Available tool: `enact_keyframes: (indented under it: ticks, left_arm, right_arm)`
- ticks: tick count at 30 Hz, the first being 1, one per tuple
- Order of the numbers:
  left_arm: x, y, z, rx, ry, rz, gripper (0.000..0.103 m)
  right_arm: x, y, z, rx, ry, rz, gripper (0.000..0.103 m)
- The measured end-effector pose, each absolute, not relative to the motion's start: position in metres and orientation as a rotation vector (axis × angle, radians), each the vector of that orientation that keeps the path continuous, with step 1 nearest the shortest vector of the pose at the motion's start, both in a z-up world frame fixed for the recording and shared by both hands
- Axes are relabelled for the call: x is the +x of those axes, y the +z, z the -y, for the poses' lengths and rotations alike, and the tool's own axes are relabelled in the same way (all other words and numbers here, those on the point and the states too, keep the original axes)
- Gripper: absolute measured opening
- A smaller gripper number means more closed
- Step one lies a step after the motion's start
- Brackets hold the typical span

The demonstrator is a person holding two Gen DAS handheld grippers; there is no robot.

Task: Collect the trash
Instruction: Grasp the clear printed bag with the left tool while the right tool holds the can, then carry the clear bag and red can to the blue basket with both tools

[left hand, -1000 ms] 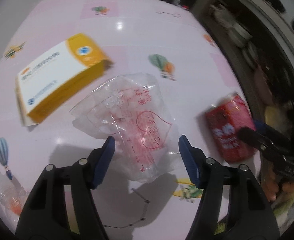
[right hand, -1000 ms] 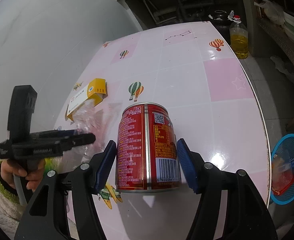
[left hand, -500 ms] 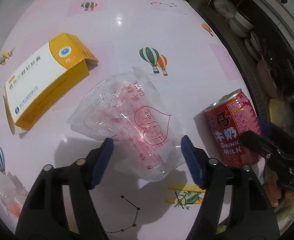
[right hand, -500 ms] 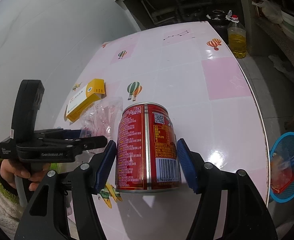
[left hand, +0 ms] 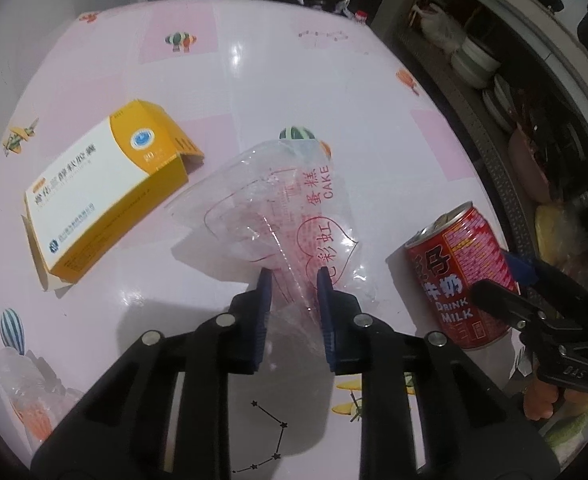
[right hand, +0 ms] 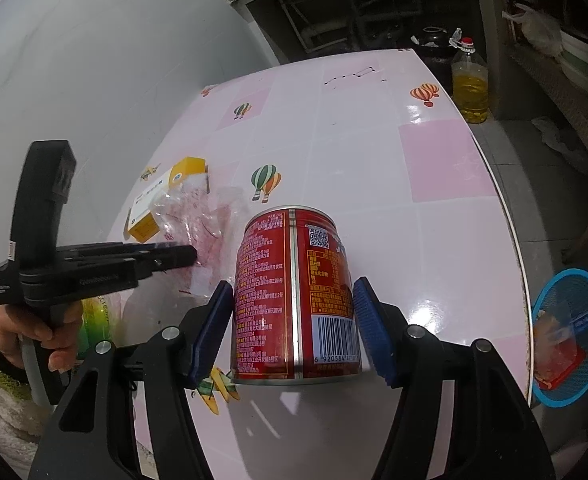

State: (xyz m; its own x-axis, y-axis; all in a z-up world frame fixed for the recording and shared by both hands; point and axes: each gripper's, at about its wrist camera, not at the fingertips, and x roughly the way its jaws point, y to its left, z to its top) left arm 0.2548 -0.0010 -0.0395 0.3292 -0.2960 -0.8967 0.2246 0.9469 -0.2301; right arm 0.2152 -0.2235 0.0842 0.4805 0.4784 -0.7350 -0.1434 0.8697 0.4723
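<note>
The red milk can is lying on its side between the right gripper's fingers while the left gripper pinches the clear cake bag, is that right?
Not quite. The red milk can stands upright between the right gripper fingers, as the right wrist view shows. The left gripper does pinch the clear cake bag.

On the bench (right hand: 434,240) I count one red can (right hand: 296,300), one yellow-and-white carton (left hand: 106,188) and one clear plastic wrapper (left hand: 282,216). Beside it: one blue basket (right hand: 570,332), one oil bottle (right hand: 470,84). My tongs: two.

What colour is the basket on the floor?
The basket is bright blue, with red trash inside. It shows only in the right wrist view.
</note>
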Motion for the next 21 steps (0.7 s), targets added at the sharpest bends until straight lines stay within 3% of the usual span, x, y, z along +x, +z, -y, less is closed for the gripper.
enact_keyframes:
  ticks: [21]
  left_arm:
    - [0.229, 0.07, 0.023, -0.135, -0.465, -0.848, 0.02]
  right_arm:
    - [0.174, 0.125, 0.296, 0.548, 0.289, -0.805, 0.06]
